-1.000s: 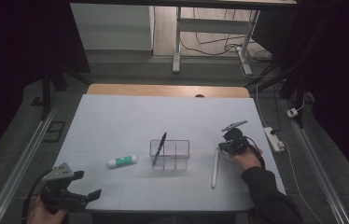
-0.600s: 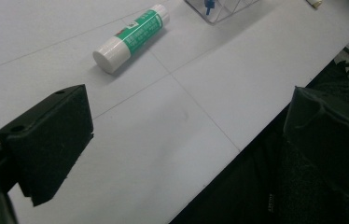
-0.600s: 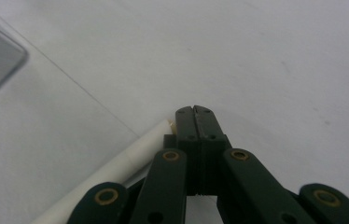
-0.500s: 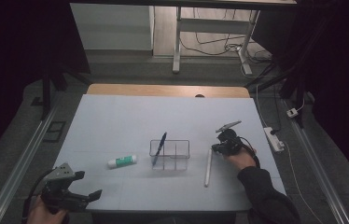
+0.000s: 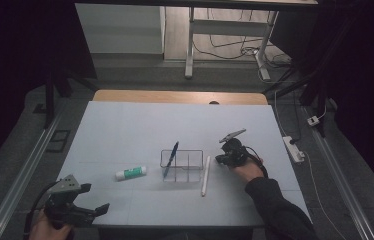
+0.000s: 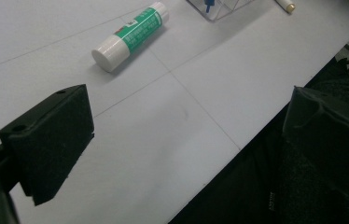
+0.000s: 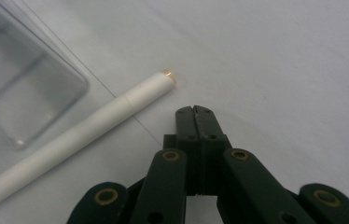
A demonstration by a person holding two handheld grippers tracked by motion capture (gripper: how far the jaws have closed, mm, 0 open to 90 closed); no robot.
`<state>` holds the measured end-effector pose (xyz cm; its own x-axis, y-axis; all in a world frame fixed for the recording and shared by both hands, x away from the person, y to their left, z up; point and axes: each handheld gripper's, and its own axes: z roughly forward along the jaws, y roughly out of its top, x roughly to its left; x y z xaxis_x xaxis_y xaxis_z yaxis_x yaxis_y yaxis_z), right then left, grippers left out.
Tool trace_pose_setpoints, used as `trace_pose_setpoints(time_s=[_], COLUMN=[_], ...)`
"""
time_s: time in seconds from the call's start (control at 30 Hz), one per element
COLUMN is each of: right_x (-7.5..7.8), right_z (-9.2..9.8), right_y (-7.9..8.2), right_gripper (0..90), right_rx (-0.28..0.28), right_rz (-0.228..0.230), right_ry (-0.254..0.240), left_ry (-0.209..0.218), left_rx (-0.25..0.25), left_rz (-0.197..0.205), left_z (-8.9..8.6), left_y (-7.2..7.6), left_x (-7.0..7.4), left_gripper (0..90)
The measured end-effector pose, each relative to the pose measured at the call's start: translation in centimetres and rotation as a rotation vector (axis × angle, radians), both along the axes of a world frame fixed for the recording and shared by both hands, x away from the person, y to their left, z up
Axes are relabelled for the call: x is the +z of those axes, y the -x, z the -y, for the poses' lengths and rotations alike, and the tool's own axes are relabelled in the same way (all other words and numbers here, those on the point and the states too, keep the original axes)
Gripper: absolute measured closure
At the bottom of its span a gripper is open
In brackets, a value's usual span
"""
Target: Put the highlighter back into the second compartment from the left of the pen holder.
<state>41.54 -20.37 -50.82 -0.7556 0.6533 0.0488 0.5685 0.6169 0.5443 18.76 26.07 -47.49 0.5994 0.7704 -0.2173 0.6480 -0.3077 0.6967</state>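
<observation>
White table (image 5: 125, 125), seen from above: its far half is bare, and broad open surface lies left of the objects. A clear box (image 5: 182, 165) stands near the centre, divided into compartments, with a blue pen (image 5: 171, 159) leaning in its left part. A white pen (image 5: 205, 175) lies flat just right of the box, running near to far. A glue stick (image 5: 130, 173) with a green label lies on its side left of the box, apart from it.

Right gripper (image 5: 223, 157), held just right of the white pen's far end: jaws pressed together, holding nothing, tips (image 7: 195, 113) low over the table beside the pen's gold-tipped end (image 7: 168, 73) without touching it.

Left gripper (image 5: 92, 210), at the near left corner: jaws wide apart and empty. In the left gripper view, one pad (image 6: 53, 135) hangs over the table and the other (image 6: 326, 130) beyond its near edge, with the glue stick (image 6: 130, 35) well ahead.
</observation>
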Motion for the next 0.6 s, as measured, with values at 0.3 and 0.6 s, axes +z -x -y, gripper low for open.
trace_pose_setpoints(time_s=[0.3,0.6], right_x=[-0.3,-0.4], right_z=[-2.2,-3.9], right_y=[-0.1,-0.1], right_gripper=[89.8,89.8], right_rx=[0.041,0.094], right_rz=[-0.012,-0.004], right_ry=[-0.025,-0.021], left_ry=[-0.006,-0.006], left_rx=[-0.004,-0.005], left_rz=[-0.004,-0.002], left_z=[0.0,0.0], left_y=[0.0,0.0], left_x=[0.0,0.0], left_gripper=[2.3,2.3])
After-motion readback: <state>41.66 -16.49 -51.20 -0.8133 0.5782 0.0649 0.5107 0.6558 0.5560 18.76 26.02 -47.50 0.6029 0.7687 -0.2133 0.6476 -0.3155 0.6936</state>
